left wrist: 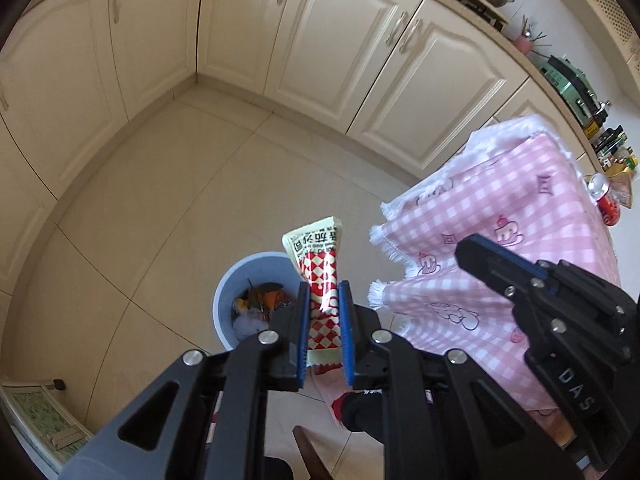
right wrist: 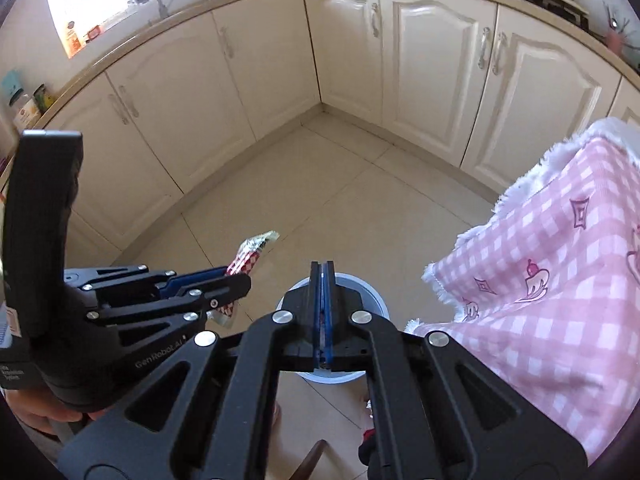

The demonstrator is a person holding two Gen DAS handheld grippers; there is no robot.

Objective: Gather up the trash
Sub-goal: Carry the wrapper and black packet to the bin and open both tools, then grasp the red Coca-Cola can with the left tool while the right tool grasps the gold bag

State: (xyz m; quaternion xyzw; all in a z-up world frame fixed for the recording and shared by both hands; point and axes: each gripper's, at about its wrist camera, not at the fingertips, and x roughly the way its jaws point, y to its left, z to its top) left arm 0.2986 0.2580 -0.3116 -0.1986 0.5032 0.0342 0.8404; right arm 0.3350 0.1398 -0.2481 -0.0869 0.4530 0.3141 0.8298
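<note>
My left gripper (left wrist: 324,286) is shut on a red-and-white checked sauce packet (left wrist: 320,264), which sticks up between the blue pads. Just below and left of the packet on the floor stands a pale blue trash bin (left wrist: 228,292) with orange peel and scraps inside. In the right wrist view the same packet (right wrist: 250,254) hangs from the left gripper (right wrist: 236,276) left of the bin (right wrist: 370,290). My right gripper (right wrist: 322,266) is shut with nothing visible between its pads, directly over the bin; it also shows in the left wrist view as the right gripper (left wrist: 466,246).
A pink checked tablecloth (left wrist: 500,208) drapes over a table at the right. A red soda can (left wrist: 606,200) lies on it. Cream cabinets (right wrist: 420,60) line the back and left. A wooden chair tip (left wrist: 310,456) and a person's foot are below me.
</note>
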